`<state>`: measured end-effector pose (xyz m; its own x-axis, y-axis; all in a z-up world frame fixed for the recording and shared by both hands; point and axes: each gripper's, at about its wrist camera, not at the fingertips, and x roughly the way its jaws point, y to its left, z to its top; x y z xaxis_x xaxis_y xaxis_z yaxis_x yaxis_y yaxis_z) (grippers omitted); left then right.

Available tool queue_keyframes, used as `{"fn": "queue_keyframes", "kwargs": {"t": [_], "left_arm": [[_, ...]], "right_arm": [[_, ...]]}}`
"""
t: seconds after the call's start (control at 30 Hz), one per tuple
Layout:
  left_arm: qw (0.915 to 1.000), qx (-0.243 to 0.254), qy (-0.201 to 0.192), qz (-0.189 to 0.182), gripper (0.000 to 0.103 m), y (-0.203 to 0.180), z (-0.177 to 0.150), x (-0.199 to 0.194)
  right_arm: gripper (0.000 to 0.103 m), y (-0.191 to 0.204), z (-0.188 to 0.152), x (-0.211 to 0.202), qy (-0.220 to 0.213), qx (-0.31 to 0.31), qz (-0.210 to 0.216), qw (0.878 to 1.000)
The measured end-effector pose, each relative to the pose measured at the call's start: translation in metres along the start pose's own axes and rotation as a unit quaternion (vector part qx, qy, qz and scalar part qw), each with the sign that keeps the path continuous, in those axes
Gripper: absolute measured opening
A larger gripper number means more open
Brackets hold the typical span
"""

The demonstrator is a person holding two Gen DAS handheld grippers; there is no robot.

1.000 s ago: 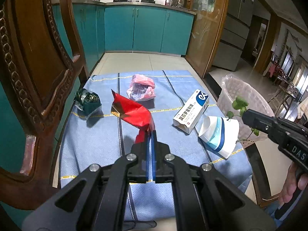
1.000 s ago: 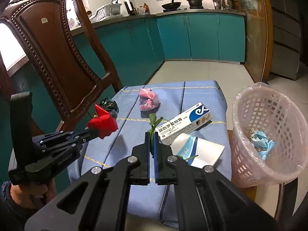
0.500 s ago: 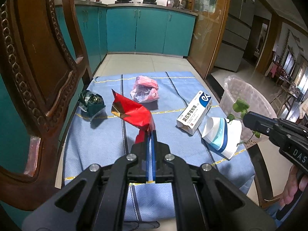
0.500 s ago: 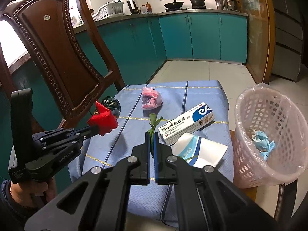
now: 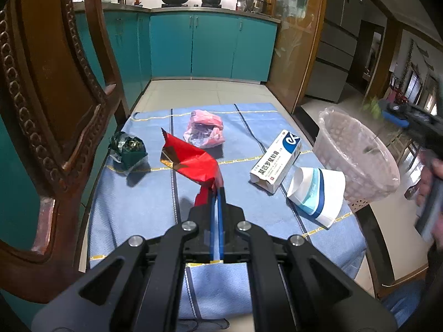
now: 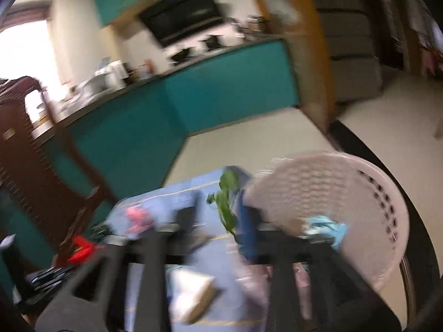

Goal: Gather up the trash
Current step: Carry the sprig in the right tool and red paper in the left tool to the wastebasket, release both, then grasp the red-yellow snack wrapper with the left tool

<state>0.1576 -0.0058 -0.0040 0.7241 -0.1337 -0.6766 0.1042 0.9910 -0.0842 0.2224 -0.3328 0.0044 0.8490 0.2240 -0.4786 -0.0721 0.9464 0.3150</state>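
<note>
Red foil wrapper [image 5: 191, 163] is clamped in the jaws of the left gripper [image 5: 216, 193], held above the blue cloth [image 5: 138, 202] that covers the counter. On the cloth lie the other scraps: a dark green crumpled wrapper [image 5: 128, 149] near the left edge, a pink plastic bag [image 5: 205, 130] toward the far edge, a white medicine box [image 5: 277, 160] toward the right edge, and a white-and-blue paper cup [image 5: 315, 193] on its side just beside the box. A carved wooden chair [image 5: 55, 96] crowds the left edge of the counter. The pink basket [image 5: 357, 160] stands off the right edge, close to the cup. Only the left wrist view shows all this sharply, with the right gripper [image 5: 401, 116] a blurred shape beyond the basket and a green smear beside it. The right wrist view (badly smeared by motion) shows what the other cannot: the basket's inside, with a light blue scrap [image 6: 329, 229] lying in it, and a green leafy sprig [image 6: 227, 204] between that gripper's blue fingers [image 6: 246, 232], which look apart, though the blur keeps me from telling for certain. Half a second ago the right gripper hung over the counter's right edge with its jaws together on the sprig; now it has swung out to the basket, while the left has stayed clamped on the foil.
</note>
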Motion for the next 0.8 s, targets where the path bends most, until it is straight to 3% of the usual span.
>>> {"fn": "queue_keyframes", "kwargs": {"t": [0.03, 0.1, 0.17, 0.27, 0.37, 0.47, 0.63, 0.7, 0.73, 0.77, 0.8], "left_arm": [[1.0, 0.003, -0.001, -0.001, 0.003, -0.002, 0.0, 0.0], [0.9999, 0.01, -0.002, -0.002, 0.003, -0.007, -0.001, 0.0], [0.9998, 0.019, -0.003, -0.004, 0.003, -0.012, -0.002, 0.0], [0.9995, 0.029, -0.008, -0.012, 0.003, -0.023, 0.001, -0.002], [0.9983, 0.047, -0.017, -0.029, 0.003, -0.048, 0.013, -0.004], [0.9947, 0.079, -0.029, -0.059, 0.003, -0.1, 0.037, -0.003], [0.9823, 0.117, -0.07, -0.128, 0.003, -0.196, 0.086, 0.0], [0.9778, 0.121, -0.083, -0.149, 0.019, -0.23, 0.105, 0.009], [0.9763, 0.122, -0.087, -0.156, 0.054, -0.242, 0.112, 0.015], [0.9774, 0.114, -0.092, -0.152, 0.082, -0.251, 0.118, 0.023], [0.9785, 0.106, -0.097, -0.149, 0.087, -0.253, 0.119, 0.027]], "right_arm": [[0.069, -0.019, -0.002, 0.009, 0.016, 0.03, -0.015, 0.999], [0.069, -0.045, -0.002, 0.008, 0.031, 0.091, -0.023, 0.995], [0.072, -0.052, 0.002, -0.014, 0.004, 0.118, 0.004, 0.993], [0.084, -0.047, 0.004, -0.052, -0.054, 0.11, -0.002, 0.992], [0.085, -0.034, 0.006, -0.074, -0.095, 0.072, -0.022, 0.993], [0.085, -0.029, 0.012, -0.085, -0.133, 0.037, -0.061, 0.989], [0.085, -0.057, 0.009, -0.1, -0.169, 0.109, -0.08, 0.976], [0.085, -0.068, 0.01, -0.109, -0.182, 0.126, -0.085, 0.971], [0.085, -0.07, 0.01, -0.111, -0.184, 0.131, -0.085, 0.97], [0.085, -0.073, 0.01, -0.113, -0.185, 0.135, -0.083, 0.97], [0.085, -0.075, 0.01, -0.113, -0.185, 0.136, -0.083, 0.97]]}}
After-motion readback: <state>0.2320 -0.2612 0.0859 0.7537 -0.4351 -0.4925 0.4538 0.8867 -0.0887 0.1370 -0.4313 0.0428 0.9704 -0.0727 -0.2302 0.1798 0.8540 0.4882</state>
